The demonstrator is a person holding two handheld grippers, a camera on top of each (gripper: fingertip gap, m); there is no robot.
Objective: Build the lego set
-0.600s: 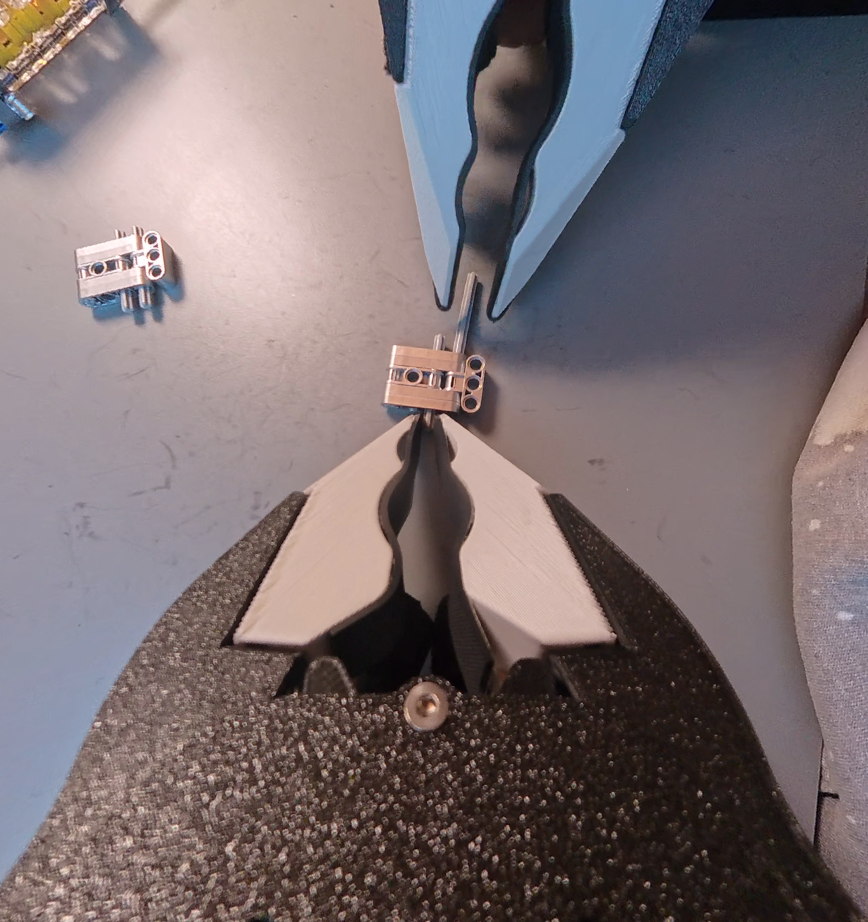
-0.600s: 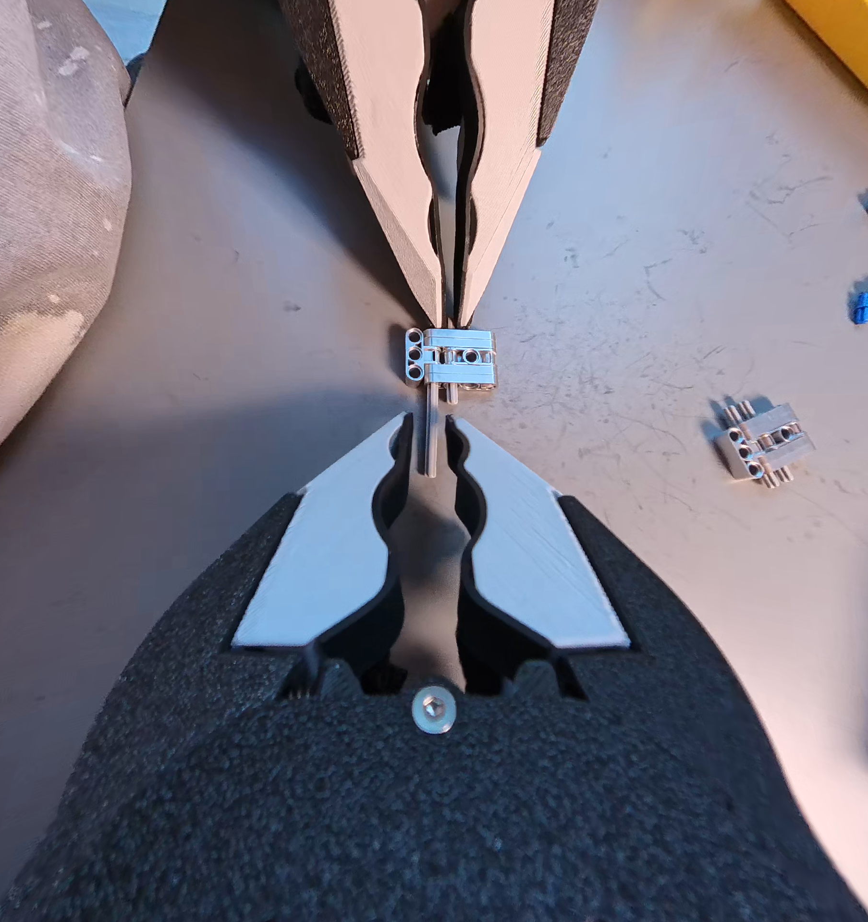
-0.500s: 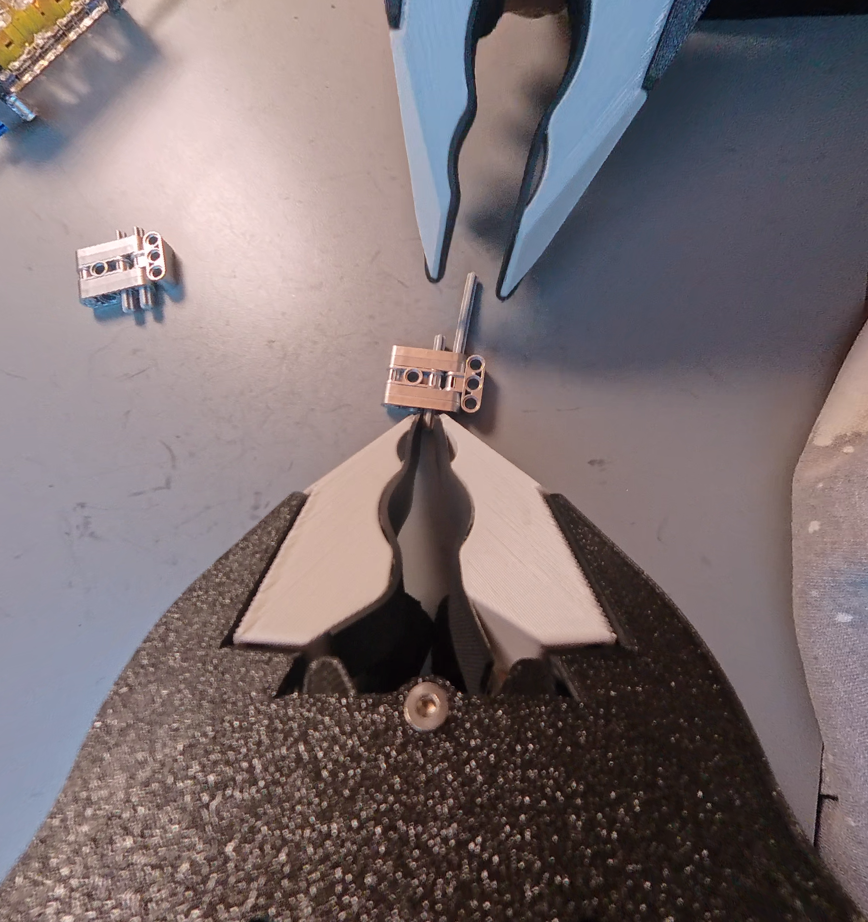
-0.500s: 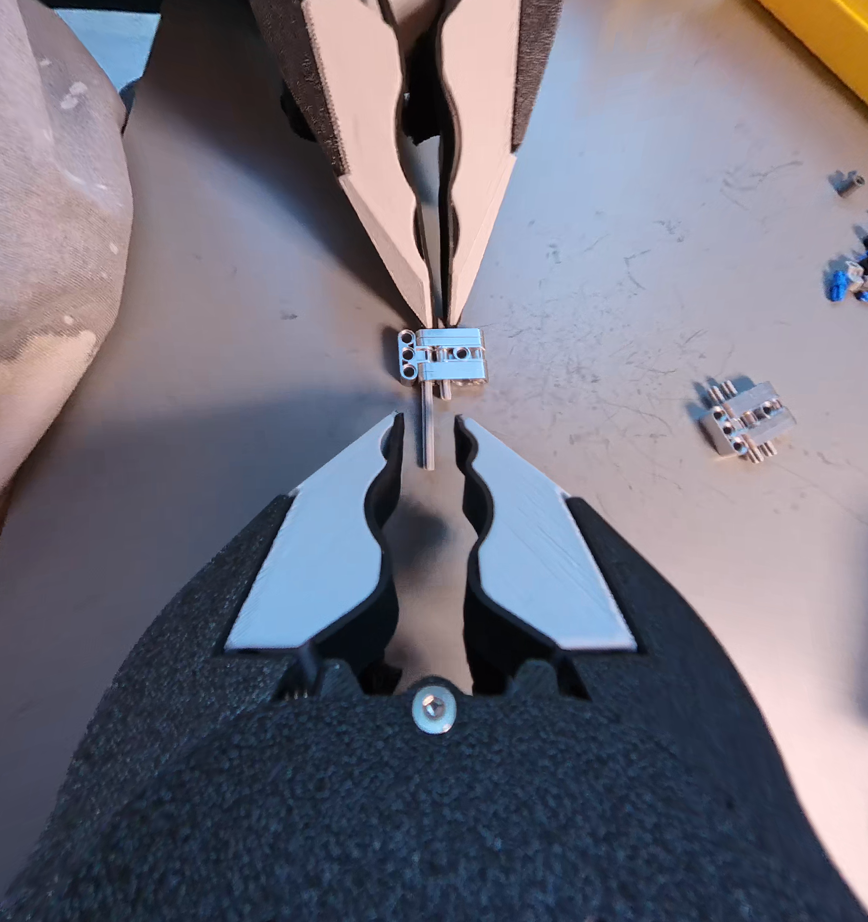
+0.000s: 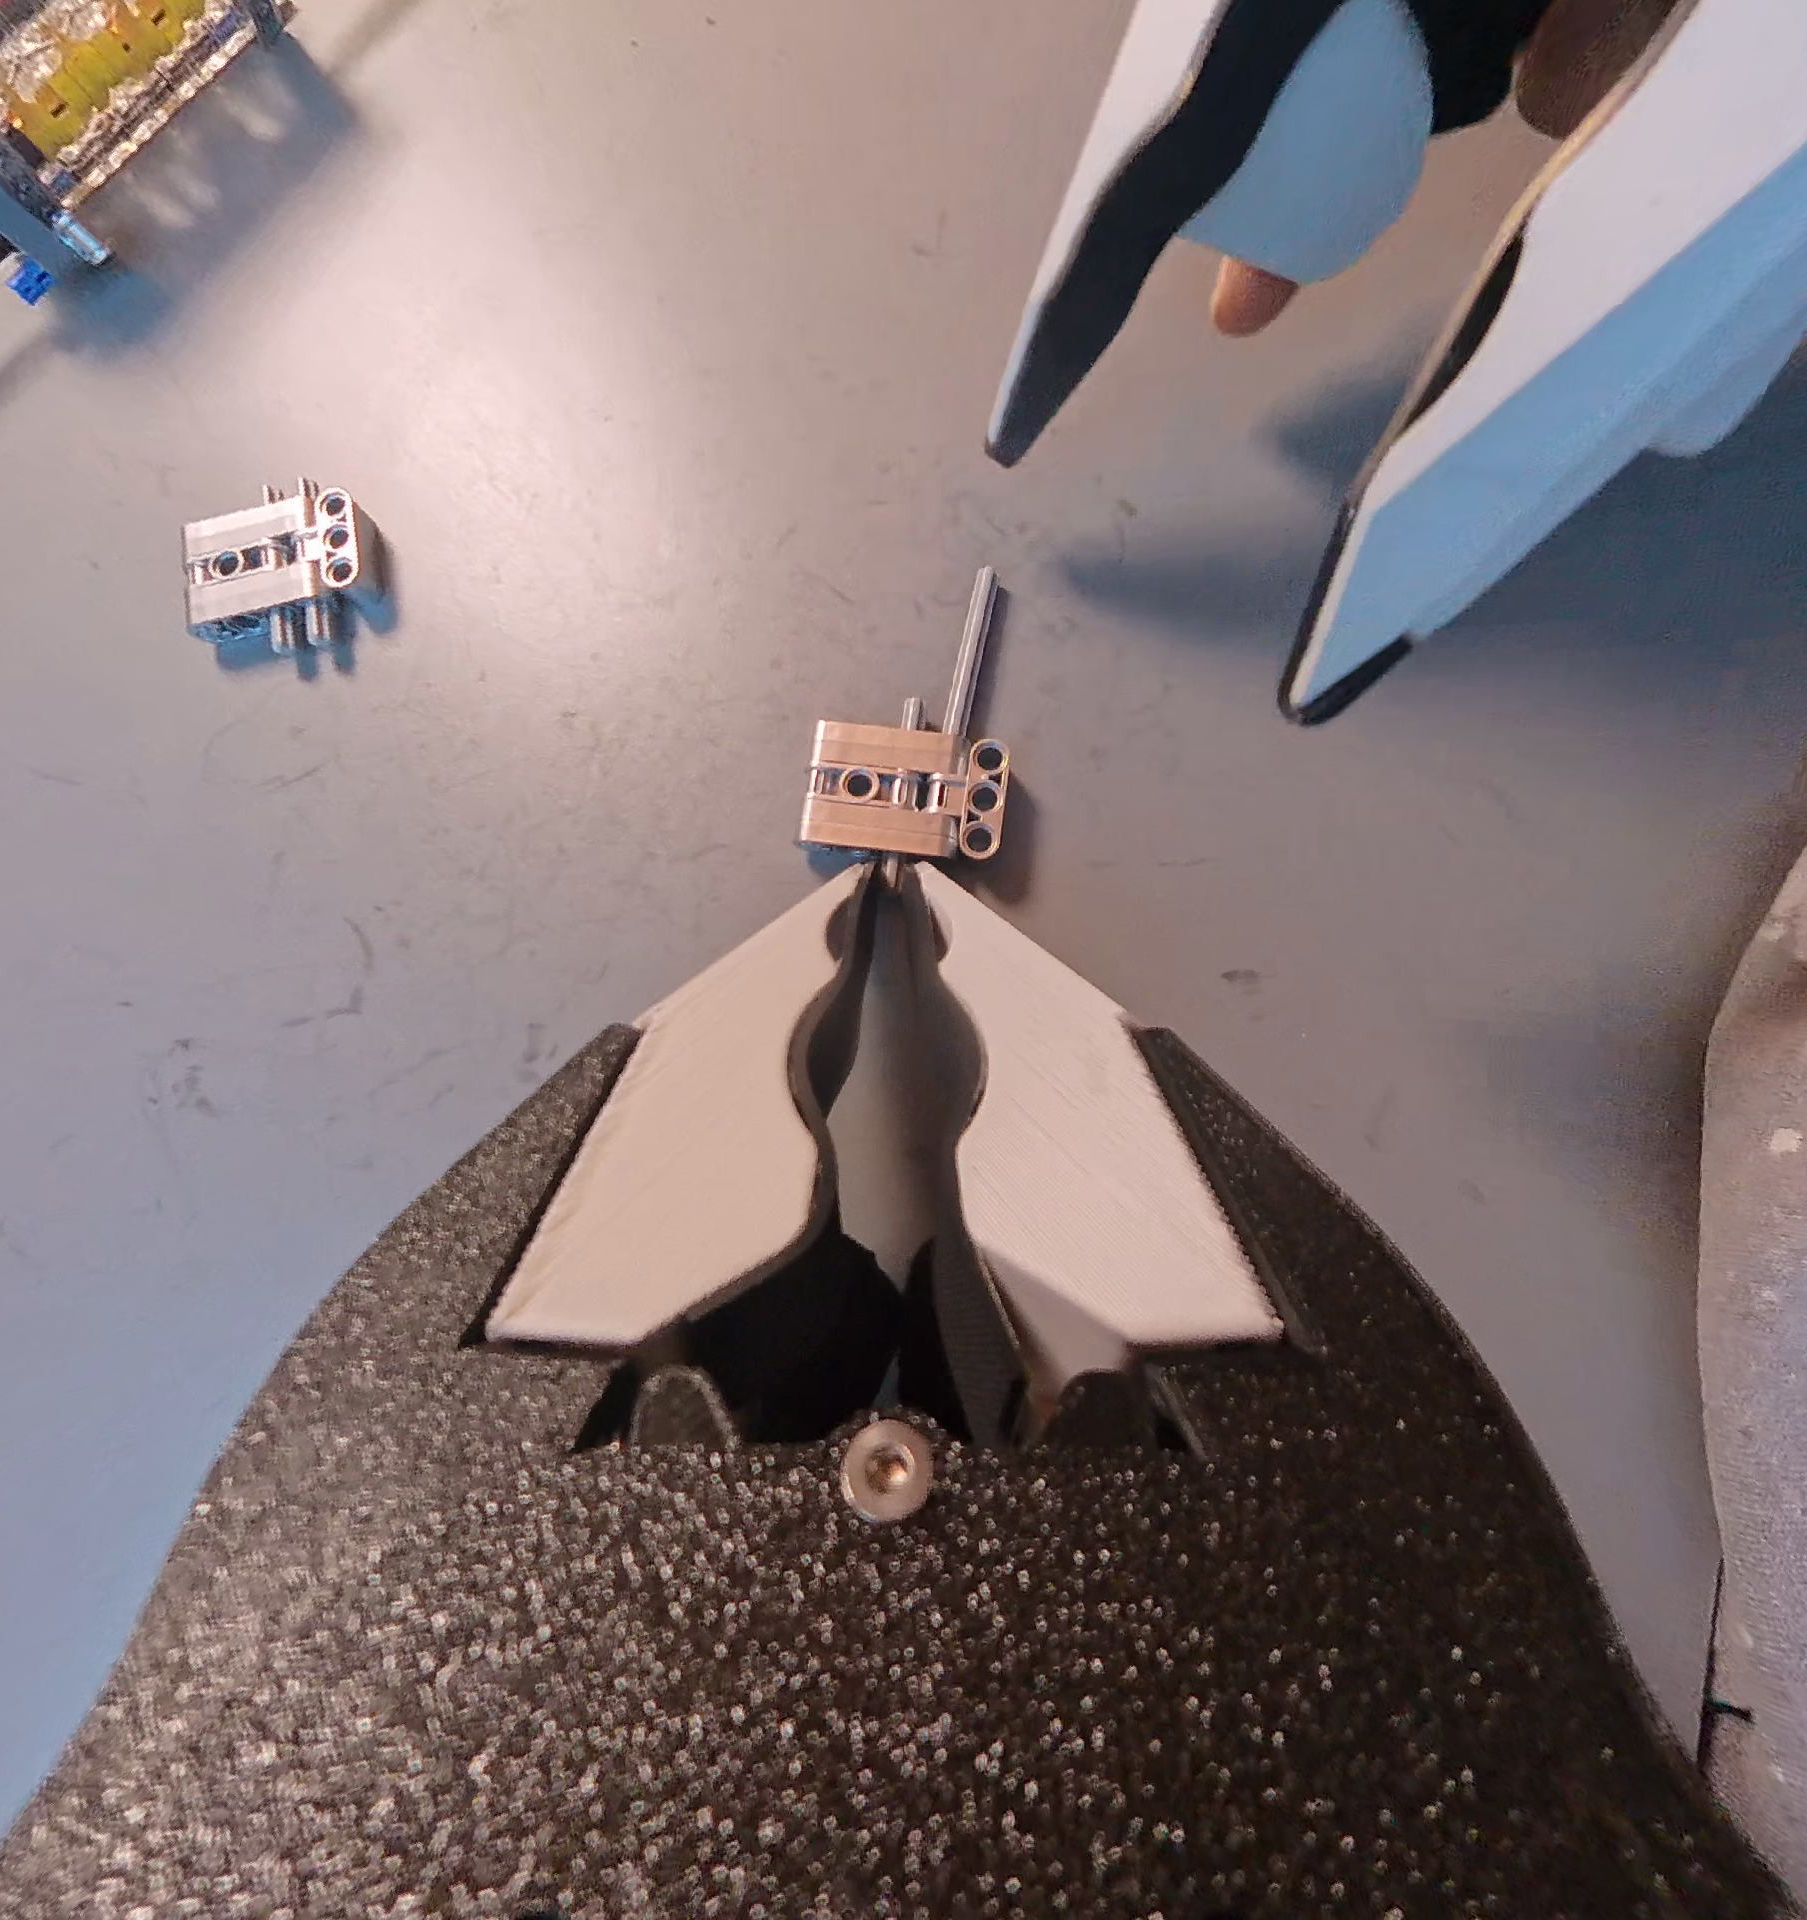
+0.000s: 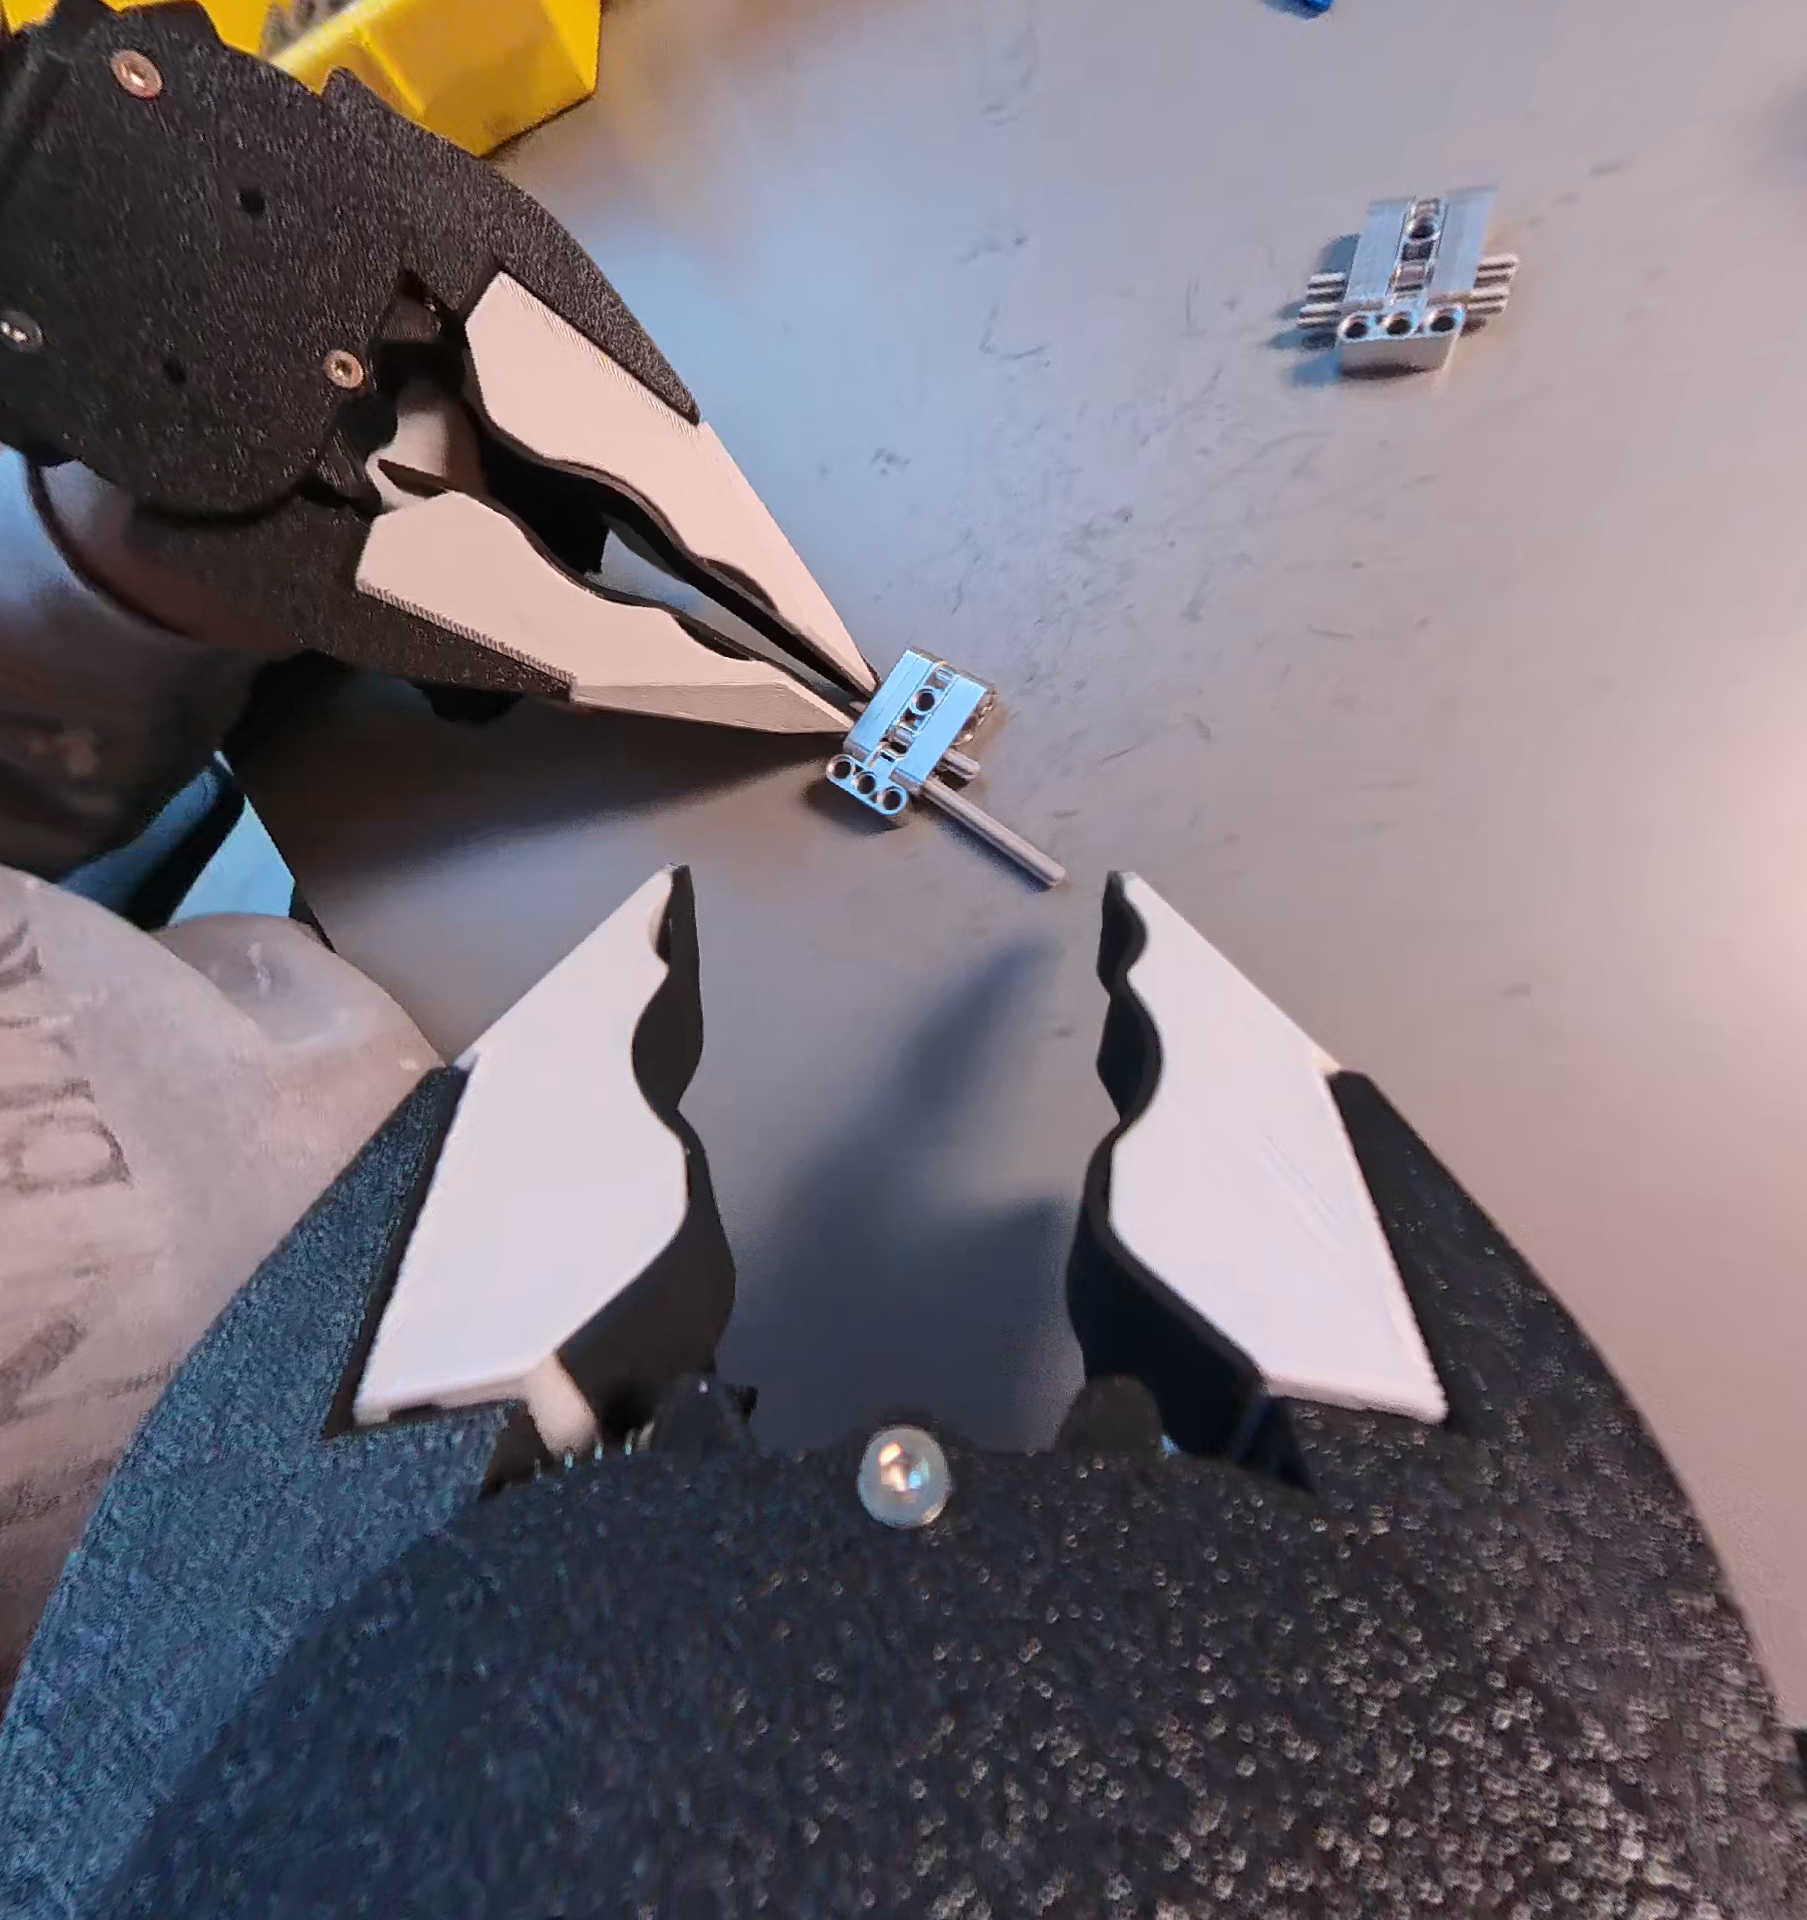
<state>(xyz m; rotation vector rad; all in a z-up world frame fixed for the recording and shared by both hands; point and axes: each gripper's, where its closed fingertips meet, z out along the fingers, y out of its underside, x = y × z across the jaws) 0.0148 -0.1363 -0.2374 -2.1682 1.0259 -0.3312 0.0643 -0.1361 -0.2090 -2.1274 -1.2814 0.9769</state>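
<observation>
A scuffed grey desk [image 5: 566,312] is shown. The right claw [image 6: 888,894] is held spread wide, nothing between its tips, near the long axle [image 6: 1003,836]. The left claw [image 5: 891,878] is pressed together on a short pin of the grey brick assembly [image 5: 894,795] (resting on the desk). A second assembly [image 5: 275,556] lies well apart.

A second grey brick assembly [image 5: 273,556] lay on the scuffed tabletop [image 5: 566,312], well left of the left gripper [image 5: 891,875]. A yellow bin [image 6: 442,52] stood beyond.
</observation>
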